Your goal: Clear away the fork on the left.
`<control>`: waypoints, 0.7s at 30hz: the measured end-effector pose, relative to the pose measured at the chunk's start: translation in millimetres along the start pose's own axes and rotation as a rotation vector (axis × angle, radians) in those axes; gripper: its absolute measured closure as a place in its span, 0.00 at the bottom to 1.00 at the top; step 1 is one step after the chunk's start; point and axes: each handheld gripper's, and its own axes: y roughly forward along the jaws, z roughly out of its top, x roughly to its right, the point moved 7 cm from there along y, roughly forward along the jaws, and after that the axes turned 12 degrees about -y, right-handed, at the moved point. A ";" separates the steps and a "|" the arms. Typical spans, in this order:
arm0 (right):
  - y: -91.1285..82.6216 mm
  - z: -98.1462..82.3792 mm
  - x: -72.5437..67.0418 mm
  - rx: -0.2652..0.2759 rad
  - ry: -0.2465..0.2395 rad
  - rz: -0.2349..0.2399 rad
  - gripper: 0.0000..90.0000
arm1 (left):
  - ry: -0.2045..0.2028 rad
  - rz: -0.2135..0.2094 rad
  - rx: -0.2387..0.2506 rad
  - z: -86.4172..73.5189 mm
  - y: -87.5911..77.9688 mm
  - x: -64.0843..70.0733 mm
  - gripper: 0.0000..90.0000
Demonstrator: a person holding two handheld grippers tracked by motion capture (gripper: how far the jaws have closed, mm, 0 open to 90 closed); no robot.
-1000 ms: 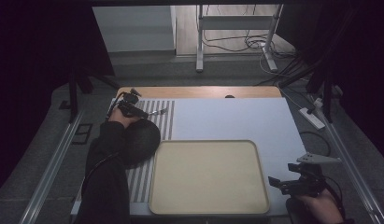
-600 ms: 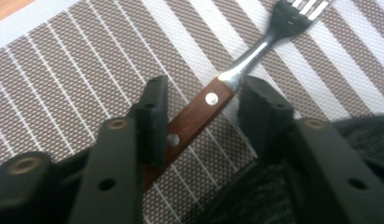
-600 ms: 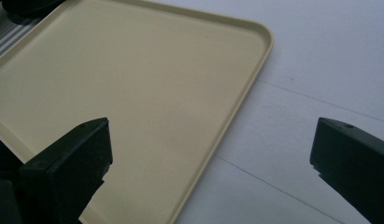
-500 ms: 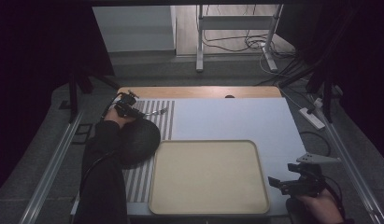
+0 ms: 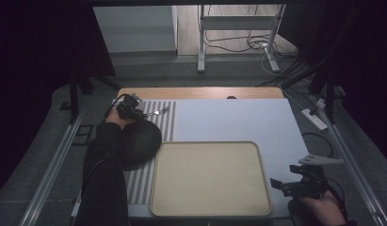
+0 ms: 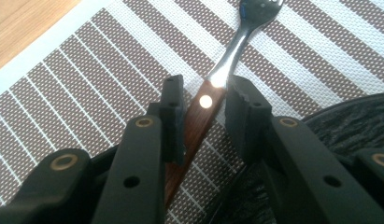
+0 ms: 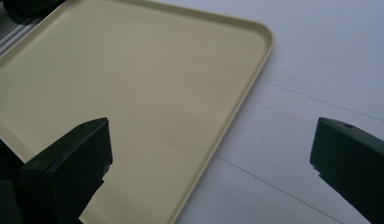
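So the fork [image 6: 225,65] is only just being gotten hold of here. In the left gripper view, its wooden handle is straddled by the two black jaws of the left gripper [image 6: 204,100]: one jaw looks pressed against the handle's side, while a sliver of gap is left at the other, so it's best called released, closing in but not clamped yet. The fork is seen lying flat on the striped placemat [image 6: 77,84], tines pointed away from the gripper, so nothing has been lifted.

The rest is judged as still to be done: squeeze, lift, and probably a carry over to the beige tray [image 5: 210,179], which is found well off toward the person's side of that gripper.

A dark round plate [image 5: 140,143] is sat just beside the handle, right under the forearm, and that could get bumped on the lift.

The right gripper [image 5: 291,184] is held with jaws spread wide, nothing between them, parked just beside the tray's near corner on the white table cover [image 7: 320,60].
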 end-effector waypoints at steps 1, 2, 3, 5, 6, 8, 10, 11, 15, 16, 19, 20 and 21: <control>0.1 0.0 0.0 0.001 0.001 0.000 0.00 | 0.003 -0.005 -0.001 0.2 0.2 0.1 0.77; 0.1 0.0 0.0 0.000 0.001 0.000 0.00 | 0.000 -0.012 -0.002 0.3 0.3 -0.1 0.78; 0.1 0.0 0.1 0.000 0.002 0.000 0.00 | -0.003 -0.018 0.000 0.4 0.5 -0.4 0.78; 0.1 0.0 0.0 0.000 0.001 0.000 0.00 | -0.050 -0.055 0.004 0.3 1.0 -2.3 0.77; 0.1 0.0 -0.1 0.000 0.001 0.000 0.00 | -0.082 -0.076 0.000 0.3 1.9 -3.6 0.76; 0.2 0.0 -0.1 -0.001 -0.001 0.000 0.00 | -0.092 -0.092 0.009 0.0 2.7 -4.5 0.74; 0.0 0.0 -0.2 0.000 -0.001 0.001 0.00 | -0.113 -0.100 0.021 -0.9 2.8 -4.6 0.74; 0.1 0.0 -0.1 -0.001 -0.002 0.001 0.00 | -0.130 -0.105 0.026 -1.2 2.6 -4.7 0.74; 0.2 0.0 -0.3 -0.003 -0.003 0.000 0.00 | -0.089 -0.106 0.025 -1.3 2.0 -3.0 0.77; 0.3 0.1 -0.5 -0.001 -0.004 0.000 0.00 | -0.076 -0.099 0.020 -0.8 2.0 -2.5 0.79; 0.2 0.0 -0.2 -0.002 -0.002 0.001 0.00 | -0.061 -0.096 0.004 0.0 2.0 -2.8 0.87; 0.2 0.0 -0.1 0.000 0.000 0.001 0.00 | -0.058 -0.101 0.009 -0.3 2.2 -3.0 0.87; 0.1 0.0 -0.1 0.000 -0.001 0.001 0.00 | -0.061 -0.109 0.013 -0.6 2.1 -3.5 0.87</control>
